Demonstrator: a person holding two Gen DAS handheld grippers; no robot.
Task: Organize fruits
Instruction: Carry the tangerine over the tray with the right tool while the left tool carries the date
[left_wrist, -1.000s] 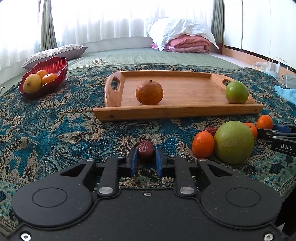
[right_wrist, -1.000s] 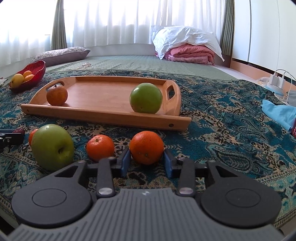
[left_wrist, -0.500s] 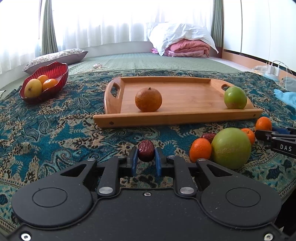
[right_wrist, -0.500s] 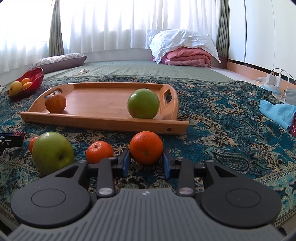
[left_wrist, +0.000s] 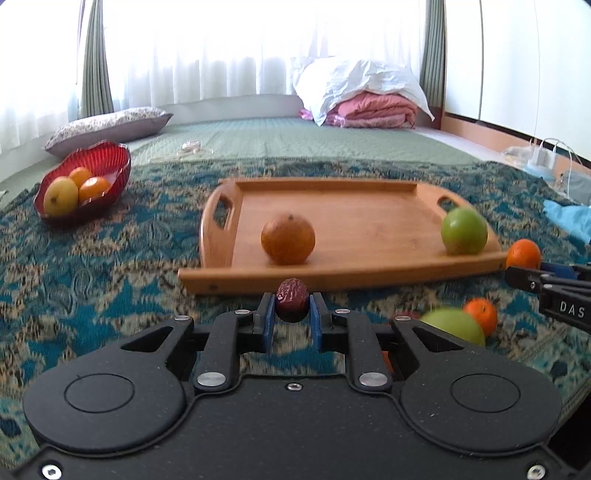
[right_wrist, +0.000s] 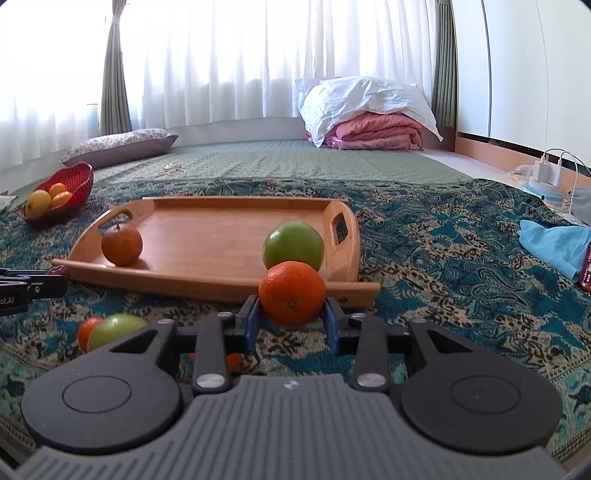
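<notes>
My left gripper (left_wrist: 292, 314) is shut on a small dark red date (left_wrist: 292, 303) and holds it above the cloth, just in front of the wooden tray (left_wrist: 347, 275). My right gripper (right_wrist: 291, 314) is shut on an orange mandarin (right_wrist: 291, 299), lifted near the tray's (right_wrist: 207, 284) front right corner. The tray holds a brown-orange fruit (left_wrist: 288, 240) at the left and a green apple (left_wrist: 464, 230) at the right. A large green apple (left_wrist: 452, 328) and a mandarin (left_wrist: 482, 314) lie on the cloth below.
A red bowl (left_wrist: 86, 192) with a yellow fruit and oranges stands at the far left. A blue cloth (right_wrist: 554, 243) and a charger (right_wrist: 548, 173) lie at the right. A pillow (left_wrist: 107, 127) and folded bedding (left_wrist: 369, 107) lie behind on the green mat.
Both grippers have risen off the cloth with their fruit and moved toward the tray. The loose apple and mandarins now sit lower in both views.
</notes>
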